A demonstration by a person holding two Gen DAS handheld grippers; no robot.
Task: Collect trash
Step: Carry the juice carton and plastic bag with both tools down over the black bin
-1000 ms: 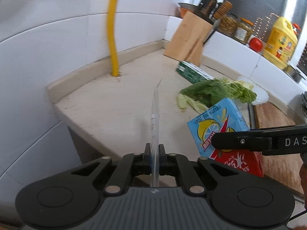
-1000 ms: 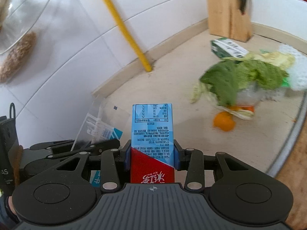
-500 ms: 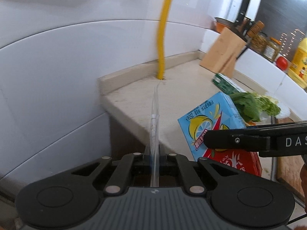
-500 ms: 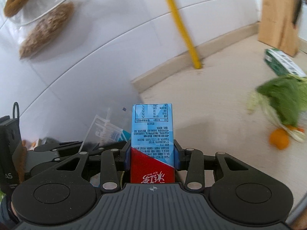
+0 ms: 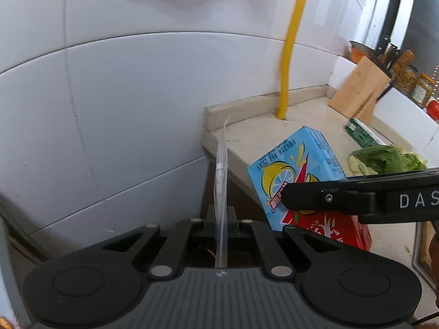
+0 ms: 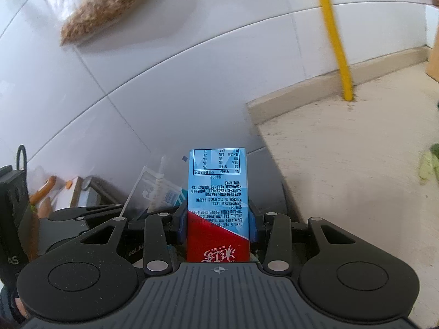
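Note:
My left gripper (image 5: 221,216) is shut on a thin clear plastic wrapper (image 5: 221,175) that stands edge-on between its fingers. My right gripper (image 6: 218,219) is shut on a blue and red ice tea carton (image 6: 218,189), held upright. In the left wrist view the carton (image 5: 299,172) and the right gripper sit just to the right of the wrapper. In the right wrist view the wrapper (image 6: 159,192) shows to the left of the carton. Both are off the left end of the beige counter (image 5: 263,137), facing a white tiled wall.
A yellow pipe (image 5: 290,54) rises from the counter's back edge. Further right are a wooden knife block (image 5: 359,90), a green box (image 5: 362,135), leafy greens (image 5: 384,159) and jars. A bag of grain (image 6: 107,8) hangs on the wall. Clutter (image 6: 63,192) lies low left.
Both grippers have swung left with their loads, past the counter's left end. The greens, orange and knife block have slid to the right or out of view; the tiled wall now fills both views.

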